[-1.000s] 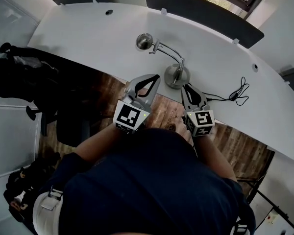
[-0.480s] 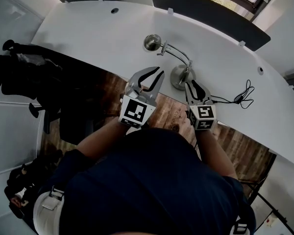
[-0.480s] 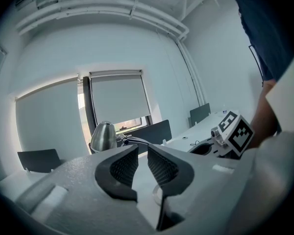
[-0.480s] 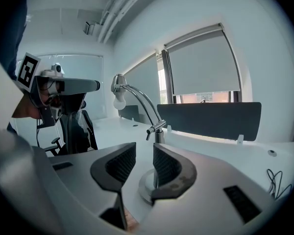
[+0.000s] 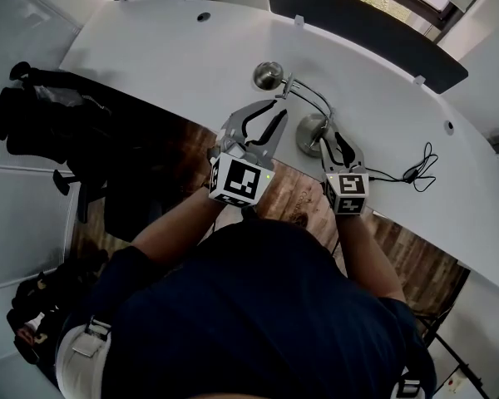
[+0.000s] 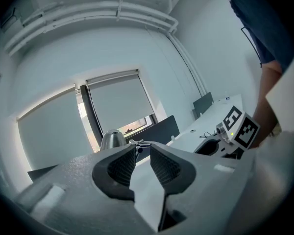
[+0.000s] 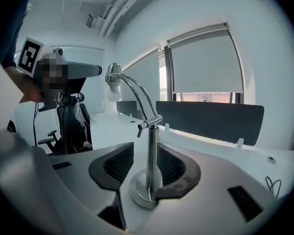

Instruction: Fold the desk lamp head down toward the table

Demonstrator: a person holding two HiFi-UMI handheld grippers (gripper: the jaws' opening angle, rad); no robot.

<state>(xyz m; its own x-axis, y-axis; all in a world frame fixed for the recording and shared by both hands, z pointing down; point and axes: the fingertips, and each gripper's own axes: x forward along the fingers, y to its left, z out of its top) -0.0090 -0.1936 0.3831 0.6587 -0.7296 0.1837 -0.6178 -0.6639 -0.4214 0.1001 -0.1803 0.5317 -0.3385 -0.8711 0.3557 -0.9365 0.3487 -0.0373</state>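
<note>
In the head view, a chrome desk lamp (image 5: 309, 98) stands near the front edge of a curved white desk (image 5: 150, 48). Its rounded head (image 5: 267, 75) is raised on a bent twin-rod arm (image 5: 299, 92). Your left claw (image 5: 273, 110) hovers just beside that arm, and your right claw (image 5: 336, 140) is at the lamp's round base (image 5: 308, 140). In the left gripper view, the left claw's jaws stand narrowly apart with nothing between them, and the lamp head shows just beyond their tips. In the right gripper view, the right claw's jaws stand wide, having just been opening. The lamp's upright post (image 7: 151, 155) rises between them unclamped, closer to the right-hand pad. To do this step well, you would probably close the right claw on the post low down, so the base cannot slide or tip. Then bring the left claw onto the arm near the head and press it down slowly about the hinge.
</note>
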